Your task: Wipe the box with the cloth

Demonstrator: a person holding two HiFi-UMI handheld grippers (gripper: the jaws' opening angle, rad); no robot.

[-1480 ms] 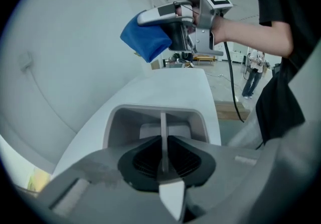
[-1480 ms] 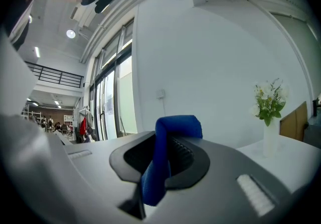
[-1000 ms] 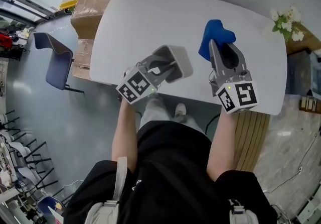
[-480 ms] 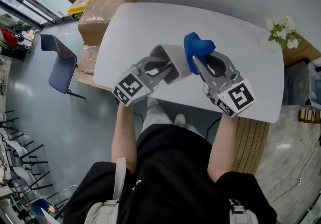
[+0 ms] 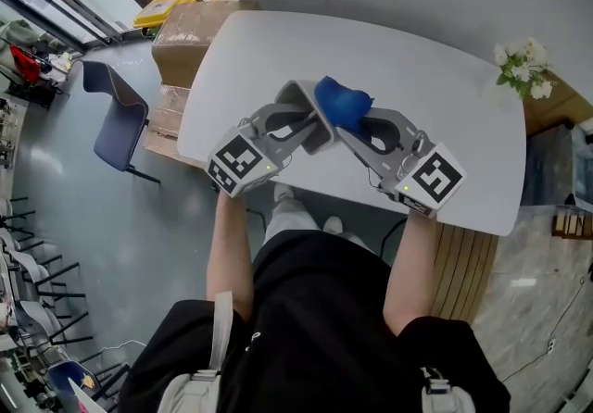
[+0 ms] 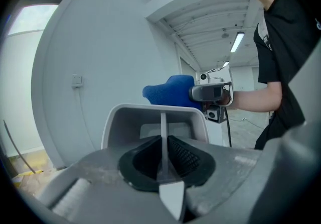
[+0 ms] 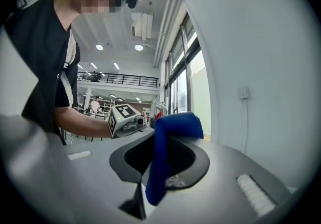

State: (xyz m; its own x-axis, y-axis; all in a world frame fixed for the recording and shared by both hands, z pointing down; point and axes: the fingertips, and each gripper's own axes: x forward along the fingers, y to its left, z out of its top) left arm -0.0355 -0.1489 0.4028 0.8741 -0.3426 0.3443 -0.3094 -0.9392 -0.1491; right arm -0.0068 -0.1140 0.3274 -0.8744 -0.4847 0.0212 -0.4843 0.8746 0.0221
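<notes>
The fingers (image 6: pixel 188 155) of the left gripper (image 5: pixel 310 127) are clamped on one thin wall of the box (image 5: pixel 304 98), a pale grey open container. The wall stands upright between the two pads. The box is held tilted over the near part of the white surface (image 5: pixel 445 87), its opening turned toward the left gripper.

Immediately right of the box, the blue cloth (image 5: pixel 341 101) bunches against the box's right rim. The fingers (image 7: pixel 200 160) of the right gripper (image 5: pixel 352 127) are closed on this cloth; one fold hangs down between them.

A bunch of white flowers (image 5: pixel 521 64) stands at the far right edge of the surface.
</notes>
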